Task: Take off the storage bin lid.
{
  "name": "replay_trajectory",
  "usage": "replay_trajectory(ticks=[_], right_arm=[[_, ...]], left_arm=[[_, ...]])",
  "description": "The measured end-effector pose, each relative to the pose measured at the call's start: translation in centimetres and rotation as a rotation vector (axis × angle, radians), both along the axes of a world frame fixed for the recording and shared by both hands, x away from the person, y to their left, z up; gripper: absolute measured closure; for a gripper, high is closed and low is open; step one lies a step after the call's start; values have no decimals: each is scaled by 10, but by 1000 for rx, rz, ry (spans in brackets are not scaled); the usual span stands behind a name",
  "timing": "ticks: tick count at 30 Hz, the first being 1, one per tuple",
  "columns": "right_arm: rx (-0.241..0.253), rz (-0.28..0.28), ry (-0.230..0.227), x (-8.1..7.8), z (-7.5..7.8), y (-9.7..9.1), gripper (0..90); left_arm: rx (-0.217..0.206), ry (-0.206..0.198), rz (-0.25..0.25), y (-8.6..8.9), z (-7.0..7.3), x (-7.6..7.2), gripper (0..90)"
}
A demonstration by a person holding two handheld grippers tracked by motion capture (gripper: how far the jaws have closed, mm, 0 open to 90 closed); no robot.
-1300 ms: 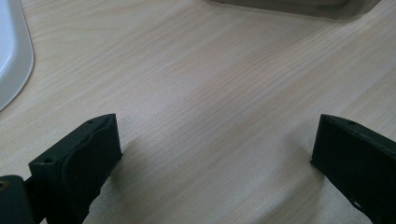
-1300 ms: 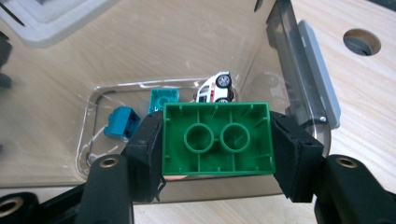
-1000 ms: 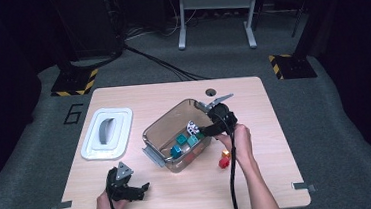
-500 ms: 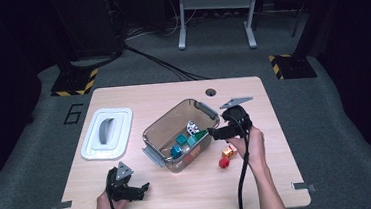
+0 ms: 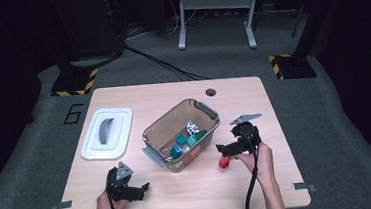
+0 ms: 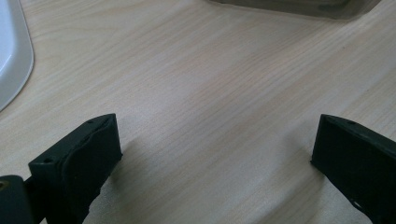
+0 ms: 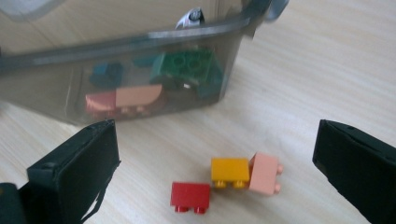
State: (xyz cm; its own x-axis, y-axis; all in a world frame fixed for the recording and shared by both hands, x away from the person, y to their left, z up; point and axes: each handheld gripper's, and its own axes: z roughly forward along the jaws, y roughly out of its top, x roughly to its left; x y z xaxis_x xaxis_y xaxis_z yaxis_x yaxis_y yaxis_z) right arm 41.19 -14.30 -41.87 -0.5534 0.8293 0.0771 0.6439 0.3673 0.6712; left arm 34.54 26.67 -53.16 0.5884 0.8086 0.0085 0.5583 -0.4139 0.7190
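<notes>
Red brick point(image 7: 190, 196), yellow brick point(image 7: 229, 172) and pink brick point(image 7: 265, 173) lie on the table point(image 5: 172, 93), just right of the clear bin point(image 5: 181, 137), below and between the jaws of the right gripper point(image 5: 226, 150). Jaws wide apart, just opened, nothing between the pads. Left gripper point(image 5: 141, 189) near the front-left edge, jaws spread, empty. White lid point(image 5: 106, 134) far left.

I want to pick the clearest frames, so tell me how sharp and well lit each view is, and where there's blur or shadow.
High view: the table is evenly lit, surroundings fall dark, small things look soft. Left gripper view: wood grain sharp, soft shadows under the jaws. Right gripper view: the red brick and yellow brick are fairly crisp, the clear bin is slightly blurred, its contents hazy through the wall.
</notes>
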Motion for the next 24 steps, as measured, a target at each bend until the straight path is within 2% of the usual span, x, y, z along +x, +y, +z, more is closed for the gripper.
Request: replay_trajectory(ticks=[5,12,15,16,18,19,21,22,24], right_arm=[[-17,0,21,-8,-18,0,0],[-33,-17,83,-16,-52,3,18],[-23,-32,102,-19,-65,3,87],[-17,-37,104,-20,-68,4,148],[-24,-42,102,-21,-73,4,197],[-23,-49,102,-21,-75,4,265],[-20,-44,112,-21,-78,5,294],[-24,-45,112,-20,-79,6,336],[-43,-44,115,-20,-79,8,379]], left_arm=[[5,-3,-4,0,0,0,12],[6,-3,-4,0,0,0,12],[7,-4,-5,1,0,0,12],[0,-1,0,0,0,0,12],[0,0,0,0,0,0,12],[0,0,0,0,0,0,12],[0,0,0,0,0,0,12],[0,-1,0,0,0,0,12],[0,0,0,0,0,0,12]])
